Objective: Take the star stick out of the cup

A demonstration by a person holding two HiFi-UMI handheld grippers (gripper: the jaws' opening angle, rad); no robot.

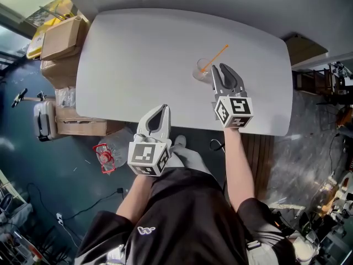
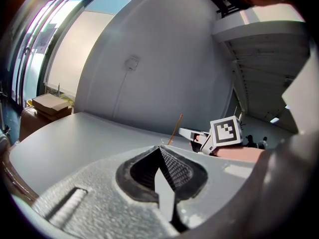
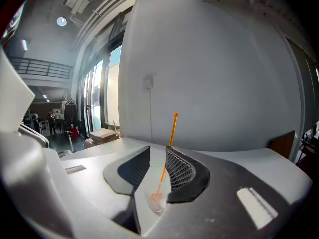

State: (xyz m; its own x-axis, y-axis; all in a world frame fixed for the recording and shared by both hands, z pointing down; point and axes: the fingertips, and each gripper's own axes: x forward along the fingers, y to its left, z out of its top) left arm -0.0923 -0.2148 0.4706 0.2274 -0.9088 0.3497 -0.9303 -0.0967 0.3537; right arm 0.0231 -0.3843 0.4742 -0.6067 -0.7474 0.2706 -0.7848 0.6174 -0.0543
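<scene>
Right tool (image 3: 157, 152) has its jaws spread, nothing pinched, and the gap is lined up on the cup (image 3: 156, 199) so the stick (image 3: 172, 133) rises straight through it. That alignment looks chosen so that a squeeze would catch the thin shaft above the rim rather than the cup wall. The stick leans in the clear cup with its ball end up and away from the person, and its lower end sits at the bottom of the cup. From the head view the cup stands on the worktop (image 1: 143, 65), just off the tool's tips toward the left. Whether the tips have reached the rim I cannot tell.

Left tool (image 2: 160, 149) is pressed together on nothing. It hangs at the near edge of the worktop, well apart from the cup, probably held clear.

An orange smear at the bottom of the cup is likely the star, but its shape is too blurred to confirm. The cup's rim is faint in every view.
</scene>
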